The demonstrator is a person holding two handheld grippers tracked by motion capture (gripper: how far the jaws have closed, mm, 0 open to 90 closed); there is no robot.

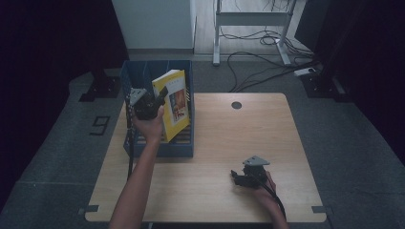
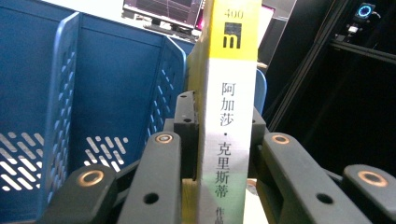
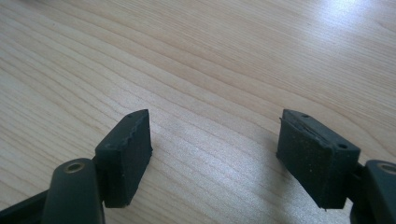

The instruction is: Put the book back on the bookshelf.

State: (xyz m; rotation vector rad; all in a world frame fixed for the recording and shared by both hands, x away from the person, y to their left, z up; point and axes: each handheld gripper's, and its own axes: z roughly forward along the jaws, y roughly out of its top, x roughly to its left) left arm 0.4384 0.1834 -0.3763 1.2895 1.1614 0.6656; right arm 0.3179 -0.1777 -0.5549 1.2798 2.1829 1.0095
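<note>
A yellow and white book (image 1: 173, 102) stands upright and tilted in the blue file box (image 1: 162, 148) at the table's left. My left gripper (image 1: 155, 99) is shut on the book; in the left gripper view its spine (image 2: 229, 121) with printed characters sits clamped between the two black jaws. My right gripper (image 1: 237, 176) rests low over the wooden table near the front right, and the right gripper view has its pads (image 3: 126, 154) wide apart above bare wood with nothing between them.
The blue box has upright dividers (image 2: 63, 107) with slotted walls beside the book. A round cable hole (image 1: 236, 105) marks the table's far side. Beyond the table stand a white desk frame (image 1: 253, 24) and floor cables (image 1: 267, 57).
</note>
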